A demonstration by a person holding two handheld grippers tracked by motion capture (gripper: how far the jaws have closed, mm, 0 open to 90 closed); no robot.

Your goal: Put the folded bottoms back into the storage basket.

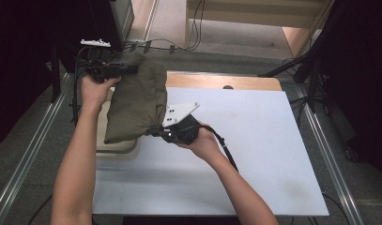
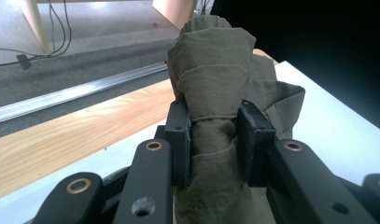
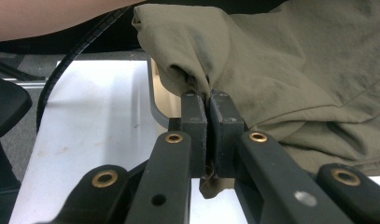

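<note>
An olive-green cloth (image 1: 134,101) hangs spread between my two grippers over the left part of the white table (image 1: 254,154). My left gripper (image 1: 130,69) holds its far top corner, raised at the table's back left. In the left gripper view that gripper (image 2: 214,140) is shut on a bunched wad of the cloth (image 2: 215,84). My right gripper (image 1: 156,131) grips the cloth's near right corner, low over the table. In the right gripper view it (image 3: 208,135) is shut tight on a thin fold of the cloth (image 3: 290,74).
A pale tray (image 1: 116,146) lies under the cloth at the table's left edge; its grey rim (image 3: 152,100) is seen in the right gripper view. A wooden strip (image 1: 226,82) runs along the table's back. Metal rails (image 1: 29,154) flank the table, with cables (image 1: 179,44) on the floor behind.
</note>
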